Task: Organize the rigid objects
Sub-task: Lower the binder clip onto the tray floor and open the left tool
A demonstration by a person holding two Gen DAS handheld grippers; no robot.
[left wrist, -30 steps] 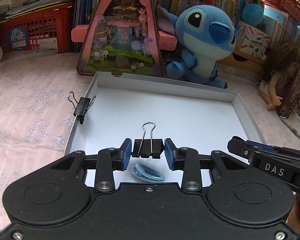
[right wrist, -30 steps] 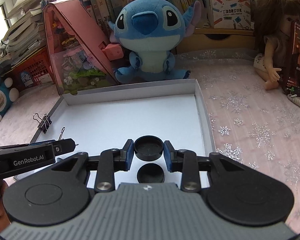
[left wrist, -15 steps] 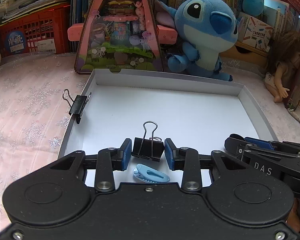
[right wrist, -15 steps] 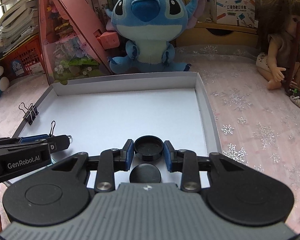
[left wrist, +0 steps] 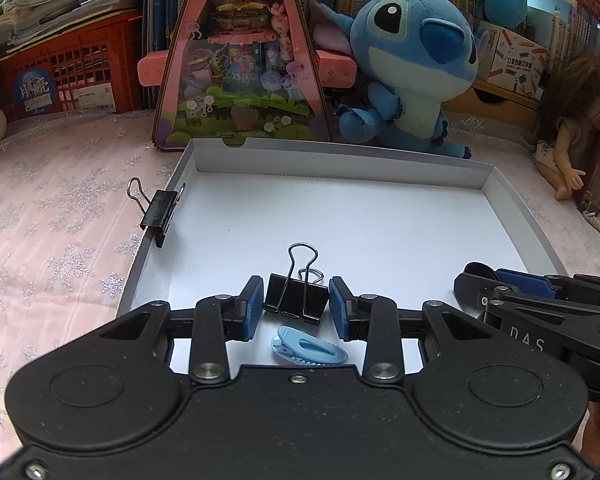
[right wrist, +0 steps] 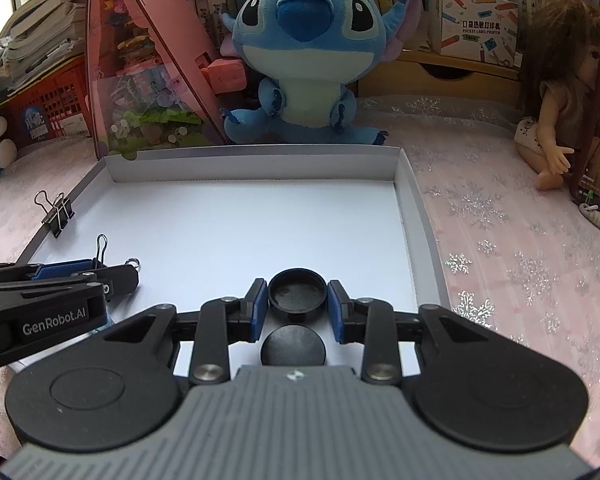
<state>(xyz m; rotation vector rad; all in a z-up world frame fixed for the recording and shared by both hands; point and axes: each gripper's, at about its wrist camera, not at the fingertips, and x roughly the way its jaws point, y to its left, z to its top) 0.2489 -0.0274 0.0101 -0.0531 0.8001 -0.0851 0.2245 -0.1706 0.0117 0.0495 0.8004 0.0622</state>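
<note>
White tray point(left wrist: 512, 216) on a pink snowflake cloth point(left wrist: 52, 216).

Left gripper point(left wrist: 296, 304): blue pads clamped on a black binder clip point(left wrist: 296, 298), wire handles pointing away, above the tray's near edge. Light blue plastic clip point(left wrist: 310, 350) lies on the tray floor just below it.

Right gripper point(right wrist: 298, 300): pads clamped on a round black cap point(right wrist: 298, 290), hollow side up. Second black cap point(right wrist: 293, 346) lies on the tray beneath.

Another binder clip point(left wrist: 158, 210) grips the tray's left wall.

Behind: blue plush toy point(right wrist: 304, 52), doll point(right wrist: 560, 92).

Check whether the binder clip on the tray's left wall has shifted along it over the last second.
No. The binder clip sits at the same spot on the tray's left wall, just short of the far corner; only the view turned.
</note>
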